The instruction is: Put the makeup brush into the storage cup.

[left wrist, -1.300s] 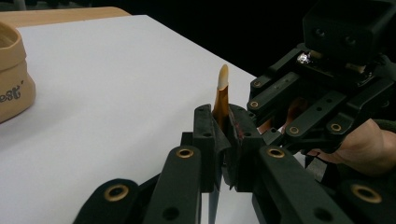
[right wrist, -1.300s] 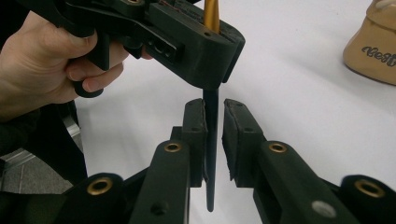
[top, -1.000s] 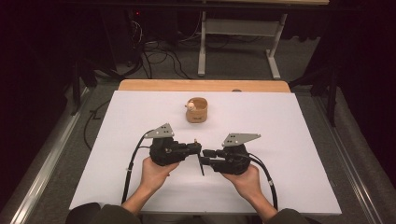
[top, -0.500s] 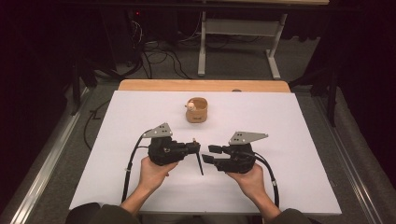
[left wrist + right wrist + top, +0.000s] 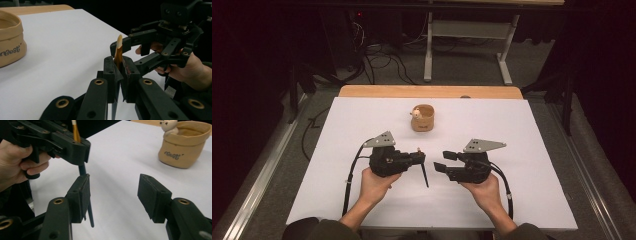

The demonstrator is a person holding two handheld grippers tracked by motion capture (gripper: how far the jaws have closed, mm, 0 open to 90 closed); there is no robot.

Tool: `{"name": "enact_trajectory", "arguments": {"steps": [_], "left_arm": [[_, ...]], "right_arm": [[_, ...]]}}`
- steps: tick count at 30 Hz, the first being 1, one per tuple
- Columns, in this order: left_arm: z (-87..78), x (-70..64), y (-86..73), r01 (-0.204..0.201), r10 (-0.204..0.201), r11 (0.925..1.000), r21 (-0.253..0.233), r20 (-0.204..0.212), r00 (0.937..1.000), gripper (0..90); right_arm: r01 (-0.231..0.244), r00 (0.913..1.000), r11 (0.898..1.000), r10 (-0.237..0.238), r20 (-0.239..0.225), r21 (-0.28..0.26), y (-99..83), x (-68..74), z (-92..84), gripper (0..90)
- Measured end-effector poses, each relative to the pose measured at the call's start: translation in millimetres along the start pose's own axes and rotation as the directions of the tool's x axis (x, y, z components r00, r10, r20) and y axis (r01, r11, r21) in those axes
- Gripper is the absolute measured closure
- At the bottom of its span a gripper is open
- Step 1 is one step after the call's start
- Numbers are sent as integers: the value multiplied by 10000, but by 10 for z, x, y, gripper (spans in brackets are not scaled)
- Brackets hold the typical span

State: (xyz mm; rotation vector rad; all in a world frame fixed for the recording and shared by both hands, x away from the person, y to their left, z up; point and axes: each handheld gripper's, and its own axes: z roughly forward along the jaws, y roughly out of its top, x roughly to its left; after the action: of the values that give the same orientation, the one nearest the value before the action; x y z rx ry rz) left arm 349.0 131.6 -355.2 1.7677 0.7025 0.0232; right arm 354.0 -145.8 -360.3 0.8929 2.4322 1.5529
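Hands come in from the near edge of the white surface, each holding a claw, the two facing one another and just apart. The left claw is clamped on a slim paintbrush, with the orange-tan end standing up above the pads and the dark handle hanging down toward the surface; the brush is held near upright, which I judge leaves the lower shaft free for the other side to take. The right claw stands spread wide with nothing between its pads, and in the right gripper view the dark shaft hangs just beside its left pad, so a handover looks likely, though that is a guess. The right hand holds its tool level with the left hand, which suits a pass across the small gap. Farther back, well apart from both claws, sits a tan fabric pouch with its top rolled down and a small pale animal figure peeking over the rim; the open top would suit it as a holder for the brush. Dark script is printed on its side, too small and stylised to read with certainty.
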Motion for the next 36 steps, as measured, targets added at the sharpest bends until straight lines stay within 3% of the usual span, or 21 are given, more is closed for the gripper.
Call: {"name": "enact_trajectory", "arguments": {"steps": [5,11,15,23,36], "left_arm": [[-9,1,4,-35,35,10000,5,-21,10000,836],[-24,-5,6,-67,67,10000,-12,-27,10000,836],[-25,-5,13,-28,27,10000,-67,-41,10000,836],[-44,-8,14,-95,95,10000,-24,-94,9999,836],[-83,10,30,-108,106,9999,-73,-173,9998,836]], "right_arm": [[286,9988,9995,-280,389,-159,-20,-41,-64,447],[282,9977,9992,-265,617,-267,-36,-102,-152,423],[165,9945,9994,-134,1038,-291,-71,-176,-223,410],[-136,9801,9972,278,1965,-730,-139,-377,-426,391],[-386,9623,9938,650,2640,-1039,-350,-603,-629,389]]}}
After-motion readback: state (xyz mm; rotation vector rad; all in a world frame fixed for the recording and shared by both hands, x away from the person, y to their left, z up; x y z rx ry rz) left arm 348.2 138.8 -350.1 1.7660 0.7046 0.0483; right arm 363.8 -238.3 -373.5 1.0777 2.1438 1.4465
